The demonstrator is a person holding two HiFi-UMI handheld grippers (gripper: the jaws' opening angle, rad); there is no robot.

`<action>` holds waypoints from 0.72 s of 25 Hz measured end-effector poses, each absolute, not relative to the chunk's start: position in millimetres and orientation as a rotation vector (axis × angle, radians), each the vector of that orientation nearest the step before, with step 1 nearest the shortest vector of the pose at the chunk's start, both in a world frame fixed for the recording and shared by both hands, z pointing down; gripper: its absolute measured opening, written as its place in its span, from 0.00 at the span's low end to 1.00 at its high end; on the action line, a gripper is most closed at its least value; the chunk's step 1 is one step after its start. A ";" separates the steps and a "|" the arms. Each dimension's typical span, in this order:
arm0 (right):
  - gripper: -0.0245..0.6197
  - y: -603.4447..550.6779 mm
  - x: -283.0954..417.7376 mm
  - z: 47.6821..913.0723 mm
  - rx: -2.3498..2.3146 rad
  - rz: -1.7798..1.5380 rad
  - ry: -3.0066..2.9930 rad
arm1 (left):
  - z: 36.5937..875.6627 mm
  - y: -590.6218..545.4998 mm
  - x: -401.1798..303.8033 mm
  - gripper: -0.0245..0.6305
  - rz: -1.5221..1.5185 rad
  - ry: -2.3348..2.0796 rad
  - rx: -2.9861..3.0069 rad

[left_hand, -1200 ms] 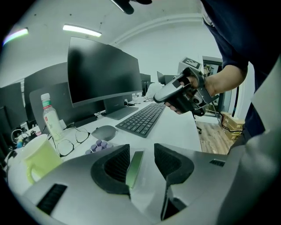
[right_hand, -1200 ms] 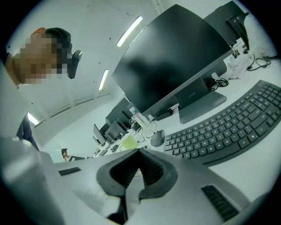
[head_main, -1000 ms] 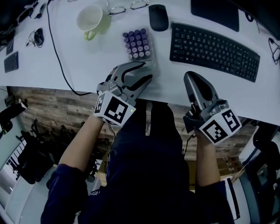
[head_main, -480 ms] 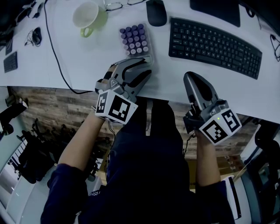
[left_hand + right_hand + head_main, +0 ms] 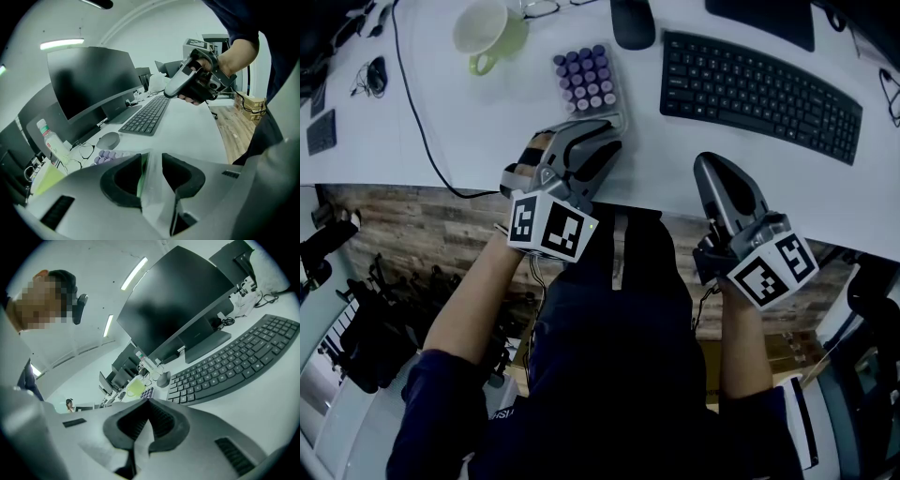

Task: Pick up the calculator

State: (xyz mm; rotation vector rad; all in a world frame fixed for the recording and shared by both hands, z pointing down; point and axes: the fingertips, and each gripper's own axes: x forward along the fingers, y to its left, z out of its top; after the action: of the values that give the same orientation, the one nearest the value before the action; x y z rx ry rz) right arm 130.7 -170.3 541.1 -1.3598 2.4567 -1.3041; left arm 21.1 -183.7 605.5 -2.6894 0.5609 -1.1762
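The calculator (image 5: 586, 80), pale with round purple keys, lies on the white desk (image 5: 487, 122) ahead of my left hand. My left gripper (image 5: 591, 131) covers its near end; the jaws have just been closing on it. In the left gripper view the calculator's pale body (image 5: 152, 180) fills the gap of the left gripper (image 5: 151, 161), both pads meeting its sides, with the purple keys showing past the left jaw. My right gripper (image 5: 712, 167) hovers at the desk's near edge, shut and empty. In its own view the right gripper (image 5: 149, 401) has its pads together.
A black keyboard (image 5: 759, 80) lies right of the calculator, with a dark mouse (image 5: 633, 23) behind it. A green mug (image 5: 483, 33) and glasses (image 5: 546, 9) sit at the back left. A black cable (image 5: 420, 112) crosses the desk's left part. A monitor (image 5: 84, 79) stands behind.
The left gripper's jaws have narrowed onto the calculator's near end and the gripper has rolled a little. The right gripper has stayed in place.
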 end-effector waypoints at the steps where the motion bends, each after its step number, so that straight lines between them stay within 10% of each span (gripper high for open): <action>1: 0.04 -169.9 130.9 541.1 -1.360 -1.303 2.457 | 606.0 -183.8 21.3 0.27 -1.179 0.562 -2.682; 18: 0.04 -170.4 131.0 542.8 -1.356 -1.311 2.453 | 608.5 -185.7 25.7 0.22 -1.200 0.505 -2.502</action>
State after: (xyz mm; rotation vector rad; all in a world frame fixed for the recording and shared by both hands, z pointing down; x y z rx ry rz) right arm 131.0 -170.4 542.8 -1.3558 2.4532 -1.3114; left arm 25.7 -185.7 608.5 -2.5022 0.5054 -1.2003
